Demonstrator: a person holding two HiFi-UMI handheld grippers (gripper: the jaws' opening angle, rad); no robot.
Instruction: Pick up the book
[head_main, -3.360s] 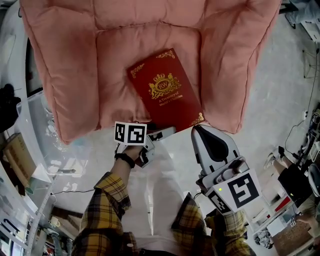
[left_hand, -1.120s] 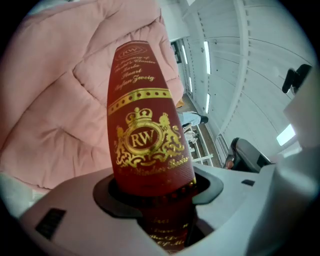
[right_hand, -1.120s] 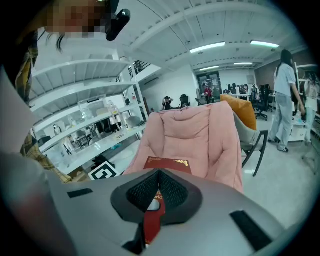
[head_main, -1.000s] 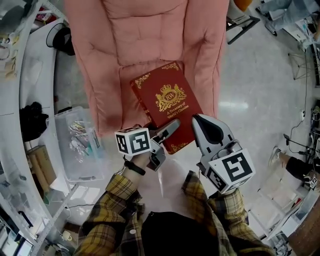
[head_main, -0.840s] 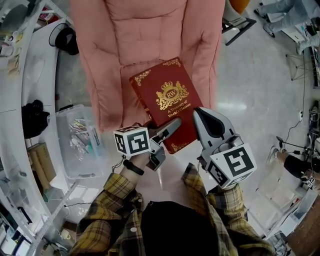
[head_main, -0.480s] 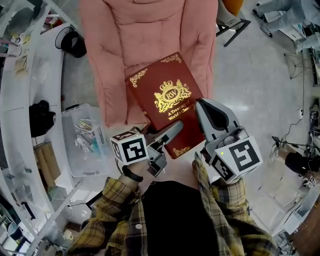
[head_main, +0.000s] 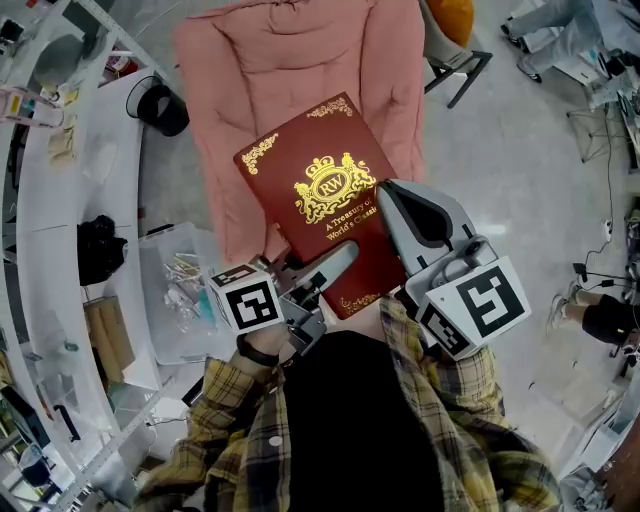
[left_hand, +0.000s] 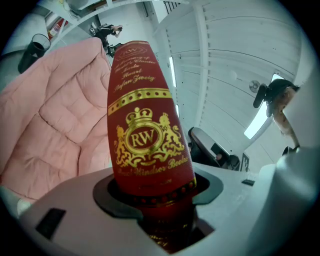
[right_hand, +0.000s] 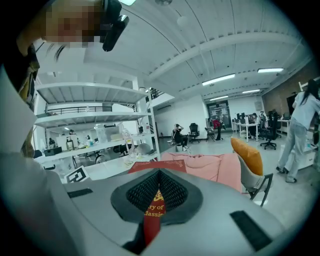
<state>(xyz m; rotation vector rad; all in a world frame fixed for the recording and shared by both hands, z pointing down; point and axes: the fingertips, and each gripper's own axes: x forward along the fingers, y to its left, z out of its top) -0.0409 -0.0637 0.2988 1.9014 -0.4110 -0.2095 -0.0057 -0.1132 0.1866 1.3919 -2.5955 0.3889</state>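
A dark red hardback book (head_main: 322, 200) with a gold crest hangs in the air above the pink padded armchair (head_main: 290, 70), held from its near edge. My left gripper (head_main: 335, 268) is shut on the book's lower left corner. In the left gripper view the gold-lettered spine (left_hand: 145, 125) stands up between the jaws of the left gripper (left_hand: 160, 197), with the pink armchair (left_hand: 50, 135) behind. My right gripper (head_main: 395, 215) is shut on the book's right side. In the right gripper view the cover's thin edge (right_hand: 152, 217) is pinched in the right gripper (right_hand: 157, 195).
A curved white desk (head_main: 60, 220) runs along the left, with a black cup (head_main: 160, 105) and a black object (head_main: 100, 250) on it. A clear plastic box (head_main: 185, 290) sits beside the armchair. A chair with an orange cushion (right_hand: 247, 155) stands right. A person (right_hand: 300, 130) stands farther off.
Both grippers have risen together with the book, lifting it off the armchair seat and closer to the head camera. Both grips are unchanged.
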